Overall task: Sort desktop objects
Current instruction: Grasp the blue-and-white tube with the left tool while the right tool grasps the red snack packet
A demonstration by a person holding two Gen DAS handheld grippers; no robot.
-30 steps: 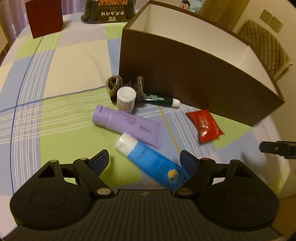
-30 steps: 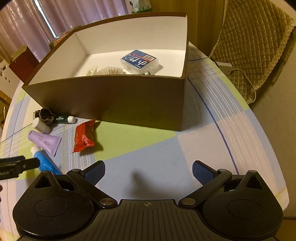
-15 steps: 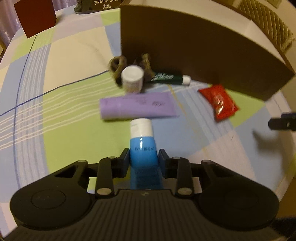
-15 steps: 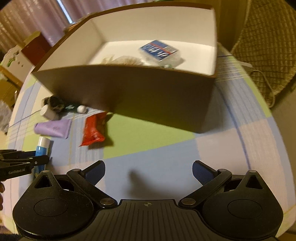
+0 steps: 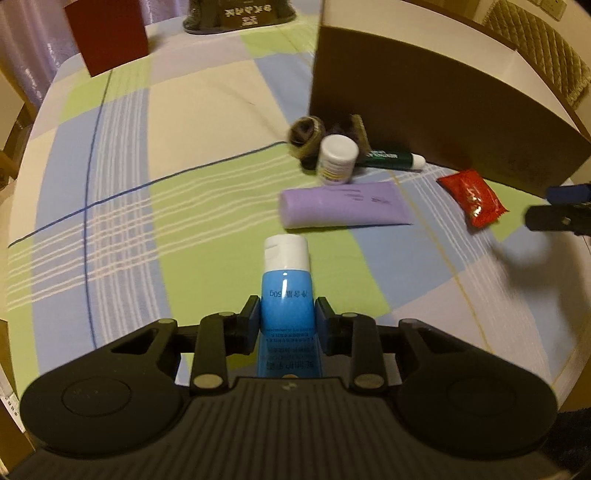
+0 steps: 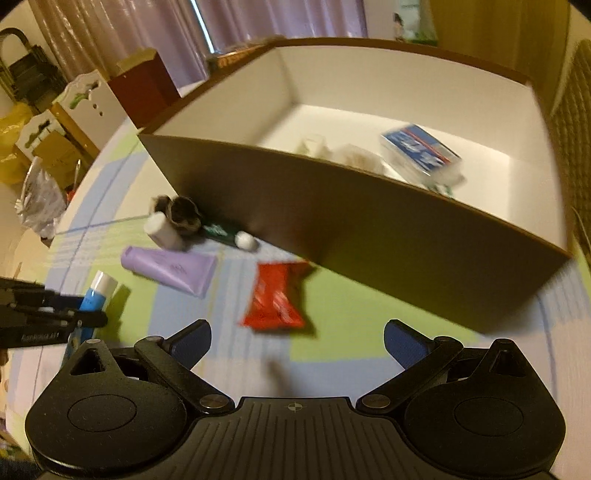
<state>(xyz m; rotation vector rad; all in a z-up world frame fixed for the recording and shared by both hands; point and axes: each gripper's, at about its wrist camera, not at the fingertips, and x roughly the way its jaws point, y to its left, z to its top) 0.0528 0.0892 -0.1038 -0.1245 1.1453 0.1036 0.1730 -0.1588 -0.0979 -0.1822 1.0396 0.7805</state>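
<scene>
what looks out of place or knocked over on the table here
Nothing spilled or damaged. The small white-capped bottle leans against the hair tie rather than standing upright. The purple tube, green tube and red packet lie loose outside the brown box.

The blue tube (image 5: 286,295) has upside-down writing, and "50g" can be read in it next to some Chinese signs. The dark bag (image 5: 240,14) at 12 o'clock has white Chinese signs, upside down too. The green tube (image 5: 388,158) by the box has white letters, too blurry to read. The purple tube (image 5: 343,205) has small dark marks, also too blurry. The left gripper (image 6: 48,317) has small white letters at 9 o'clock, unclear.
</scene>
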